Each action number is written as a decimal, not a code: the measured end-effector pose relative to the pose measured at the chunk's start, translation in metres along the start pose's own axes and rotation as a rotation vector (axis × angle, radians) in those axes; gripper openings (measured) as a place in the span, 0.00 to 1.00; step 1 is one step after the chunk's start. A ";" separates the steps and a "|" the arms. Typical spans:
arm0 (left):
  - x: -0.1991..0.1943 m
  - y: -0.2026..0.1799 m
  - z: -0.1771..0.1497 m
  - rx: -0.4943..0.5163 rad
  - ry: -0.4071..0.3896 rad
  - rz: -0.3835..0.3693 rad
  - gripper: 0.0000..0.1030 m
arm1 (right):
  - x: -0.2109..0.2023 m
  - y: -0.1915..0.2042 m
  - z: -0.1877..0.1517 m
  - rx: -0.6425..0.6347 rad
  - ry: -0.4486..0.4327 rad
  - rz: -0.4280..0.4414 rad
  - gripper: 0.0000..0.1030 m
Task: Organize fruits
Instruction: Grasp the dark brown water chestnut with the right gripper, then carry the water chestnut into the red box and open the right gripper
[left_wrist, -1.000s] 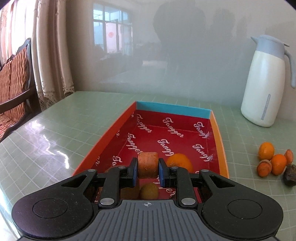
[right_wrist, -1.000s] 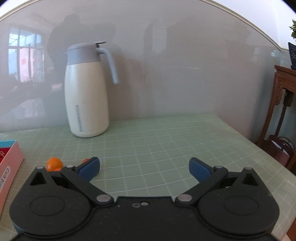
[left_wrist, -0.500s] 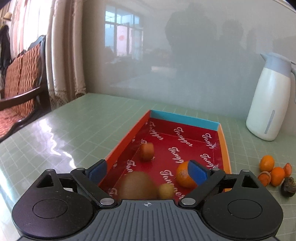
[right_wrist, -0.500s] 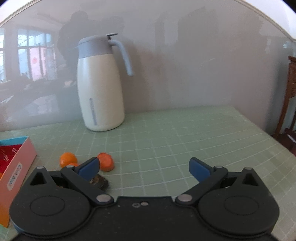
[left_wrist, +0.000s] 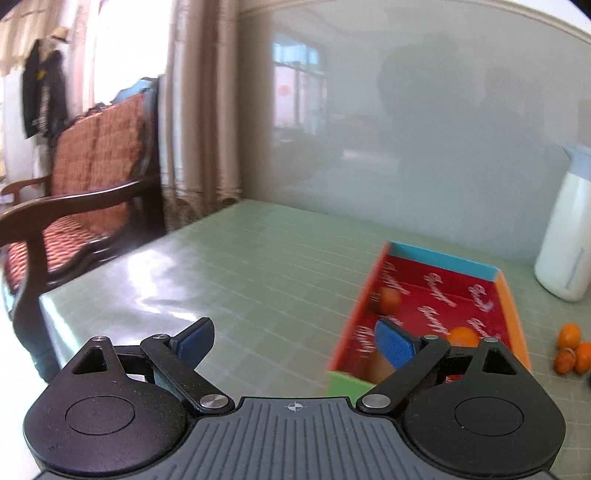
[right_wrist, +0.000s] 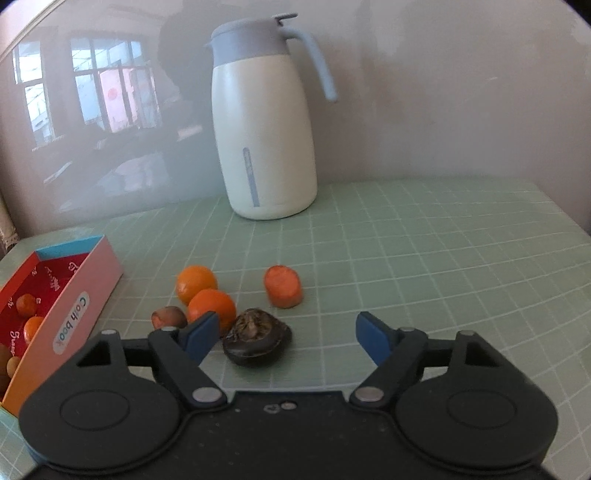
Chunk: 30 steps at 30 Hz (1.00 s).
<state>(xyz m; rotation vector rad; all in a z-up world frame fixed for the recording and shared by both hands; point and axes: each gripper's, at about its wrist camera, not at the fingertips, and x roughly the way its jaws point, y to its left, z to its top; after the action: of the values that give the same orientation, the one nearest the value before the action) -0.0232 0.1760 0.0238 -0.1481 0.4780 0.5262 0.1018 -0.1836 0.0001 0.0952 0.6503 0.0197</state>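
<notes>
The red-lined box holds several fruits, among them an orange and a small brown-orange one. My left gripper is open and empty over the green table, left of the box. Loose fruits lie beside the box: two oranges, a small brown fruit, an orange cut piece and a dark brown fruit. My right gripper hangs over them with its jaws closing. The dark fruit sits between the fingers, nearer the left one, and neither pad presses on it.
A white jug with a grey lid stands at the back by the glossy wall. The box's pink side lies left of the loose fruits. A wooden chair with a red cushion stands off the table's left edge.
My left gripper let go of a brown-orange fruit in the box, opened wide and swung left. My right gripper tipped down toward the loose fruits and its jaws narrowed.
</notes>
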 end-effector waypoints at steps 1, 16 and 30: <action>-0.001 0.007 0.000 -0.013 -0.005 0.014 0.90 | 0.003 0.001 0.000 0.003 0.012 0.006 0.74; 0.010 0.057 -0.009 -0.094 0.012 0.115 0.90 | 0.036 0.019 -0.004 0.008 0.096 0.029 0.48; 0.006 0.073 -0.014 -0.154 0.006 0.153 0.90 | -0.017 0.086 0.005 -0.127 -0.098 0.312 0.48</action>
<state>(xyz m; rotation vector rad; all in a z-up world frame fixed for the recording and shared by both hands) -0.0621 0.2374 0.0077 -0.2623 0.4562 0.7134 0.0926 -0.0993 0.0222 0.0742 0.5303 0.3545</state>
